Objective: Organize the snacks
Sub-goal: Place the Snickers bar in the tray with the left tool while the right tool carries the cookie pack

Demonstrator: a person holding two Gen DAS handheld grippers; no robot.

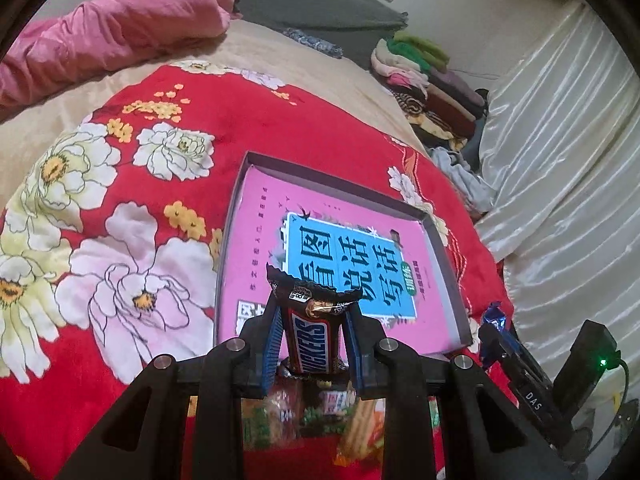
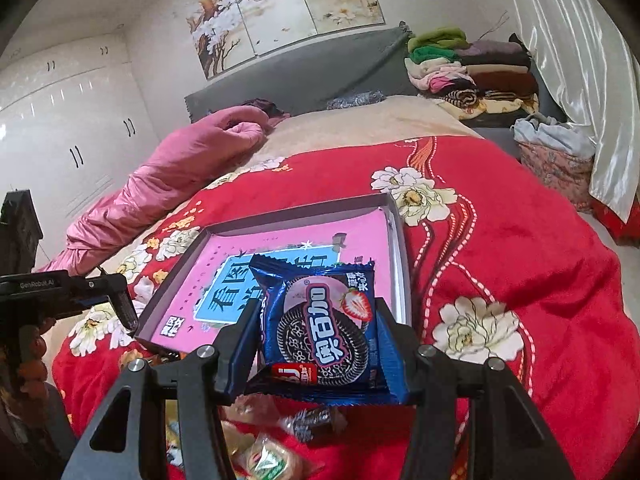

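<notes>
My left gripper is shut on a brown Snickers bar, held upright just in front of the near edge of a shallow grey box with a pink and blue printed bottom. My right gripper is shut on a blue Oreo strawberry packet, held above the near right part of the same box. Several loose snack packets lie on the red blanket below the grippers; they also show in the right wrist view. The right gripper shows at the left wrist view's right edge.
The box lies on a red floral blanket on a bed. A pink quilt lies at the far left. Folded clothes are stacked at the far right by a white curtain. The left gripper's body is at the left edge.
</notes>
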